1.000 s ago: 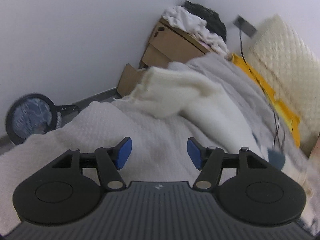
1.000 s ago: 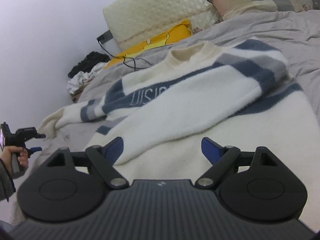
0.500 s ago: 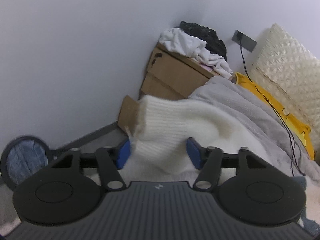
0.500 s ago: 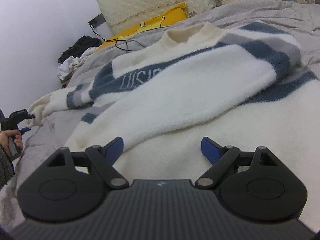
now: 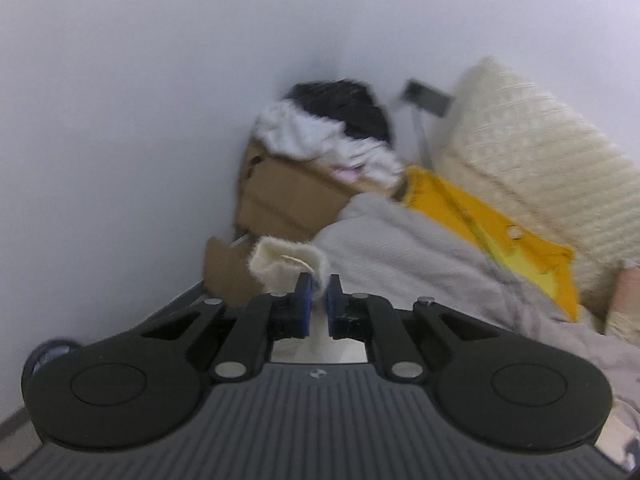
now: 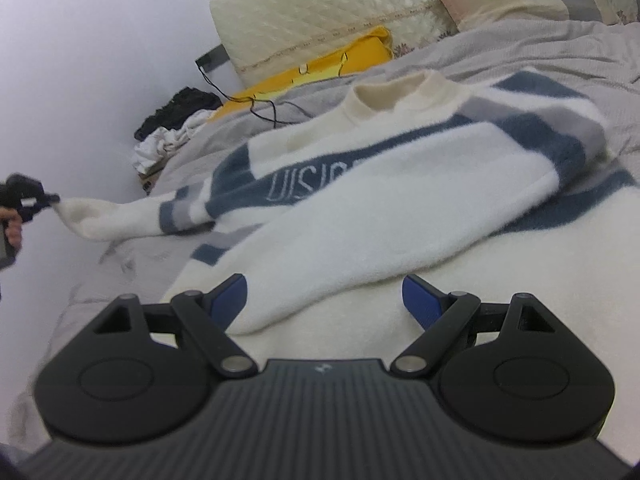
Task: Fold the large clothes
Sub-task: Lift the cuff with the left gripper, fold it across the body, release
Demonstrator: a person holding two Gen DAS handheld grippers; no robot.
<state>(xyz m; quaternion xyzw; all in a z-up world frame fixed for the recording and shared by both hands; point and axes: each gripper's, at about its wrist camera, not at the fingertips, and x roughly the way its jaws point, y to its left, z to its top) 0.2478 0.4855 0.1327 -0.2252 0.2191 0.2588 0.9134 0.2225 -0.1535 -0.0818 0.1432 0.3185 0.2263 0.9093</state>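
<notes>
The left gripper [image 5: 318,294] has just been closing, and its blue pads now pinch the cream ribbed cuff [image 5: 289,261] of a fluffy white knit sweater with navy and grey stripes [image 6: 384,200]. The cuff stands up above the pads. Seen from the right wrist view, the same left gripper [image 6: 51,200] sits off the far left edge of the sweater, a hand [image 6: 11,229] wrapped around its handle, and the sleeve [image 6: 120,220] runs taut from the pads back toward the sweater's body.

The right gripper [image 6: 324,298] hovers with its jaws wide apart and nothing clamped; the other sleeve, folded across the sweater's front, ends between the blue pads without touching them.

The sweater lies spread flat on a grey bedspread [image 6: 560,52], collar away from the right gripper. Beyond the sweater's collar lie a yellow garment [image 6: 320,68] and a cream quilted headboard cushion [image 6: 328,12]. Past the sweater's held sleeve, a brown cardboard box [image 5: 288,196] stands in the corner, heaped with white and black clothes [image 5: 320,132].
</notes>
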